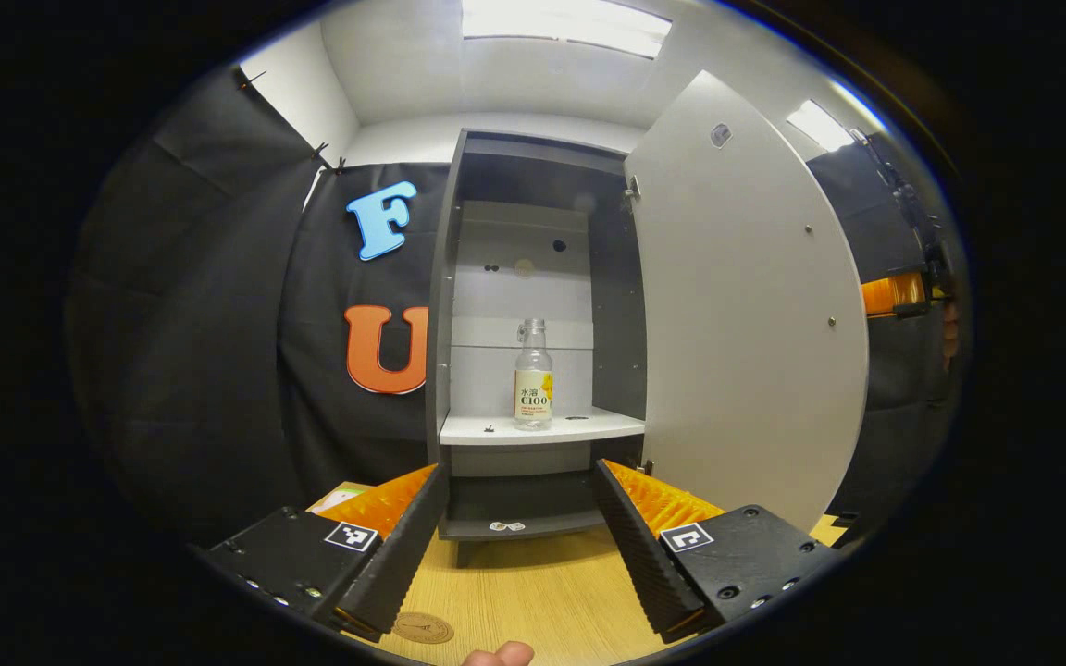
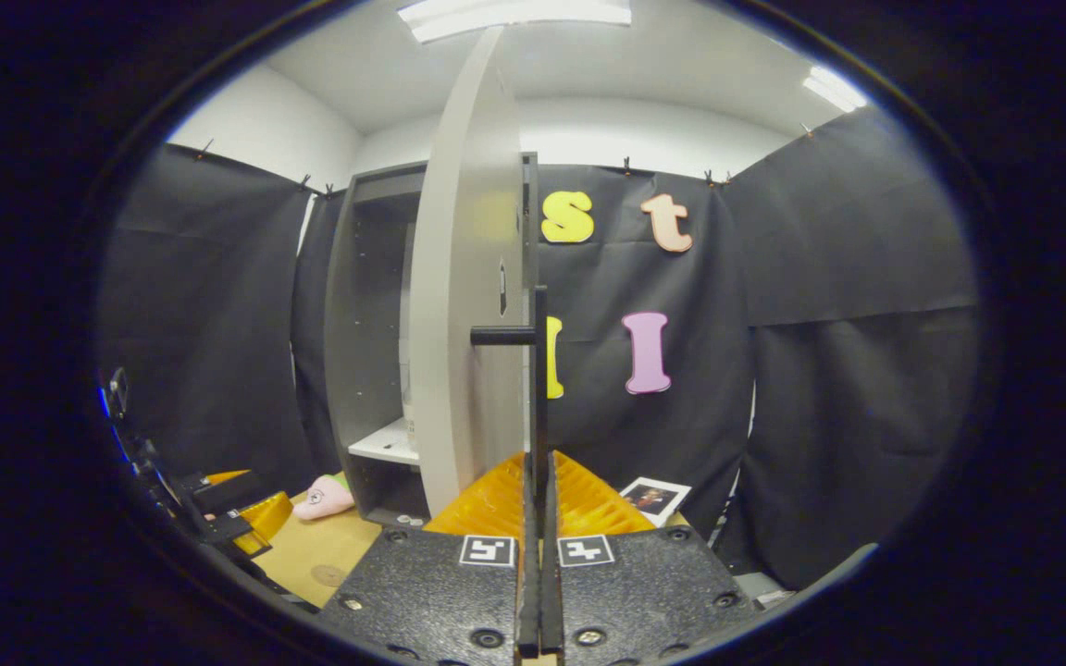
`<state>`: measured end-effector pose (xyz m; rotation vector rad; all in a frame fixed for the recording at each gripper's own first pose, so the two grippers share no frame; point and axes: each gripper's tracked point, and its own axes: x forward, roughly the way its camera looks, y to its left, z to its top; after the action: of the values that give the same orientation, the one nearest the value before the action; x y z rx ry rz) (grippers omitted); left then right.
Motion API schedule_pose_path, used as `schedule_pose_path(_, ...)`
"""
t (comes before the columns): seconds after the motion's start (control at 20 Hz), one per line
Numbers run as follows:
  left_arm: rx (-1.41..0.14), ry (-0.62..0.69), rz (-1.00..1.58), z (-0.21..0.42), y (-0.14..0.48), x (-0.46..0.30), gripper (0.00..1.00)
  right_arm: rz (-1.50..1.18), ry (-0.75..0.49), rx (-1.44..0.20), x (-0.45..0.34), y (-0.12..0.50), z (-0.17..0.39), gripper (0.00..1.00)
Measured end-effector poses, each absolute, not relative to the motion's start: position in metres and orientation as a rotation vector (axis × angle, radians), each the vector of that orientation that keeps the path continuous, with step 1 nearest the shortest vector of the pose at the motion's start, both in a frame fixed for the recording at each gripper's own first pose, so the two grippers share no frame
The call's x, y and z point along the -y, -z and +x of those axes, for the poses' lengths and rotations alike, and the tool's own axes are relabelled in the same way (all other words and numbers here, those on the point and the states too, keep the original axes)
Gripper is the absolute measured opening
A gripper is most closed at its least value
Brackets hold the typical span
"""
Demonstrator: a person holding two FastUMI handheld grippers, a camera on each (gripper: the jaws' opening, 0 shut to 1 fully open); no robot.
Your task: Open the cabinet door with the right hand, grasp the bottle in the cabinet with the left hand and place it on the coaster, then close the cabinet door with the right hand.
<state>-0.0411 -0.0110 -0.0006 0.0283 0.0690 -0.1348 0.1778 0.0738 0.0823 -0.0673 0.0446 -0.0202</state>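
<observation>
Both grippers differ: left gripper [image 1: 522, 536] wide open, empty, facing bottle [image 1: 533, 375] on shelf [image 1: 588, 427]; right gripper [image 2: 538, 499] clamped on door handle [image 2: 539, 388], cabinet door [image 2: 464, 305] open.

clear glossy bottle [image 1: 533, 375] with paper label, smooth matt cabinet door [image 1: 746, 305], wood-grain table [image 1: 533, 592].

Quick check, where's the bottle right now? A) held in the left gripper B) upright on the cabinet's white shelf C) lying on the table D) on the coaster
B: the bottle stands upright on the white shelf inside the cabinet, behind the opened door, while the left gripper is open and short of it, and the coaster on the table is bare.
</observation>
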Motion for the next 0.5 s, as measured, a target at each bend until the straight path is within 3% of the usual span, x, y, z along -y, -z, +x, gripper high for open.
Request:
schedule_pose_path(0.1,-0.065,0.134,0.027,-0.04,0.0,0.013,0.95,-0.08,0.053,-0.028,-0.063,-0.086,0.173,0.04)
schedule_pose_path(0.4,-0.035,0.129,0.011,-0.033,-0.008,0.017,0.95,-0.074,-0.014,-0.027,-0.066,-0.084,0.162,0.04)
schedule_pose_path(0.5,-0.023,0.121,0.01,-0.026,-0.011,0.018,0.95,-0.129,0.028,-0.005,-0.051,-0.087,0.152,0.04)
